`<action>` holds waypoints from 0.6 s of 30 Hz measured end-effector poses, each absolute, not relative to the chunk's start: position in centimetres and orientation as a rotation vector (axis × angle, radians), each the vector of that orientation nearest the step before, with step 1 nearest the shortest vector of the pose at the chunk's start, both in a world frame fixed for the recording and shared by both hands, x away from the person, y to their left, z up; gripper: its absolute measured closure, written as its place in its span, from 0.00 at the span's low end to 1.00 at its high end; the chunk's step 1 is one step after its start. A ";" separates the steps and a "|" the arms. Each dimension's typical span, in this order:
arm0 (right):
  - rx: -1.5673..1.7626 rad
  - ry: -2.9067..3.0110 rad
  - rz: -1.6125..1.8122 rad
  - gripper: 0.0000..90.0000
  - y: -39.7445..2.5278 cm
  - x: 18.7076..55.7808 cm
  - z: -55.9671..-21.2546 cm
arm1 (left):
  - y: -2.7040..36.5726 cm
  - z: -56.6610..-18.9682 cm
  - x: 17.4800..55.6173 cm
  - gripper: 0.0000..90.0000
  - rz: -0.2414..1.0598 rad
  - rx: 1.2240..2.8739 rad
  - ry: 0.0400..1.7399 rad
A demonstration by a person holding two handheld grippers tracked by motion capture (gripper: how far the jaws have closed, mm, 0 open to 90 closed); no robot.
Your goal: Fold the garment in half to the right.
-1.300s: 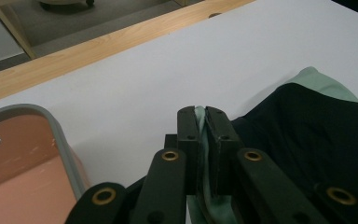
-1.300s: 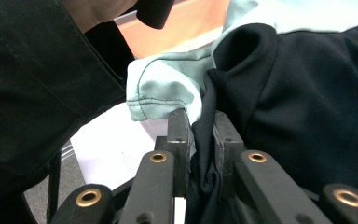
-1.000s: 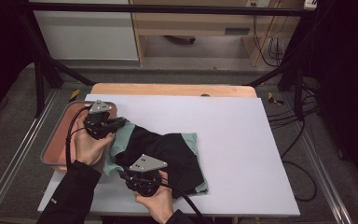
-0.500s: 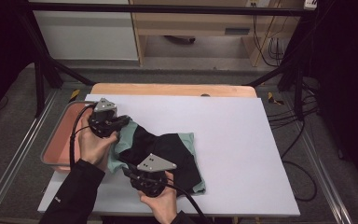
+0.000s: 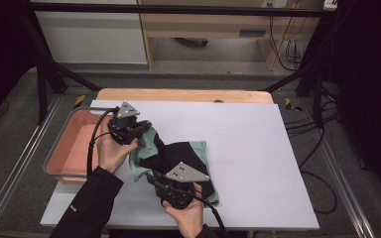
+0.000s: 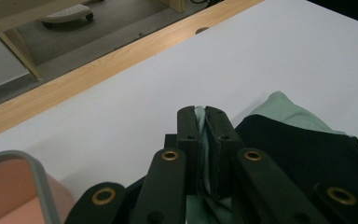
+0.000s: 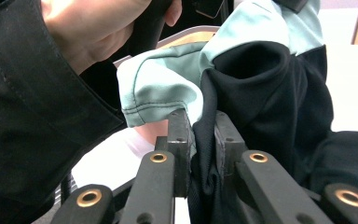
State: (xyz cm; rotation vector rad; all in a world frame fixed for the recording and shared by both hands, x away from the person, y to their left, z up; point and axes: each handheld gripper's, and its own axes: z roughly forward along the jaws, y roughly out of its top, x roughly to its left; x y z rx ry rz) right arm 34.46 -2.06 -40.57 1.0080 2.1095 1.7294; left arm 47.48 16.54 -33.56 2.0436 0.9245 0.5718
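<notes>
high view: your left gripper (image 5: pixel 138 130) sits at the left part of the white table (image 5: pixel 258 148), just beside the pink tray (image 5: pixel 72 148) at the table's left edge. it's clamped on the upper-left end of the garment (image 5: pixel 178 158), a black and mint-green piece, partly lifted there and bunched. your right gripper (image 5: pixel 171 191) is near the front edge of the table, w/ its grey plate on top, at the lower part of the same garment. the rest of the cloth lies on the table betw. the two grippers and trails to the right of the right one. your left hand (image 5: pixel 108 151) wraps the left gripper's handle; black sleeve (image 5: pixel 87 208) enters from the bottom.

left gripper view: jaws pressed nearly together, w/ a thin fold of mint-green fabric pinched betw. them. black part of the garment (image 6: pixel 303 149) lies right of the jaws on the table (image 6: pixel 279 56). tray rim (image 6: pixel 37 177) at lower left. wooden edge strip (image 6: pixel 98 70) runs along the far side of the table.

right gripper view: jaws clenched on a bunch of black fabric, mint-green hem touching the left jaw. garment (image 7: pixel 261 84) rises up and away from the jaws. your other hand (image 7: pixel 93 23) and sleeve (image 7: pixel 32 130) sit close at left.
</notes>
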 end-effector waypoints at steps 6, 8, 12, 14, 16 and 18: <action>1.041 2.082 1.722 0.89 -3.6 34.4 -40.4 | 15.0 -33.7 47.5 0.94 0.581 2.037 0.917; 1.051 2.078 1.713 0.89 -4.0 34.4 -40.5 | 14.5 -33.7 47.6 0.94 0.583 2.037 0.915; 1.063 2.072 1.701 0.89 -4.7 34.5 -40.5 | 13.6 -34.0 47.7 0.94 0.591 2.045 0.901; 1.071 2.064 1.694 0.89 -5.1 34.5 -40.6 | 13.2 -34.1 47.9 0.94 0.593 2.048 0.899; 1.080 2.059 1.690 0.89 -5.5 34.5 -40.7 | 12.8 -34.3 48.1 0.94 0.586 2.057 0.891; 1.100 2.051 1.688 0.89 -6.1 34.5 -40.8 | 12.4 -34.4 48.2 0.94 0.588 2.068 0.881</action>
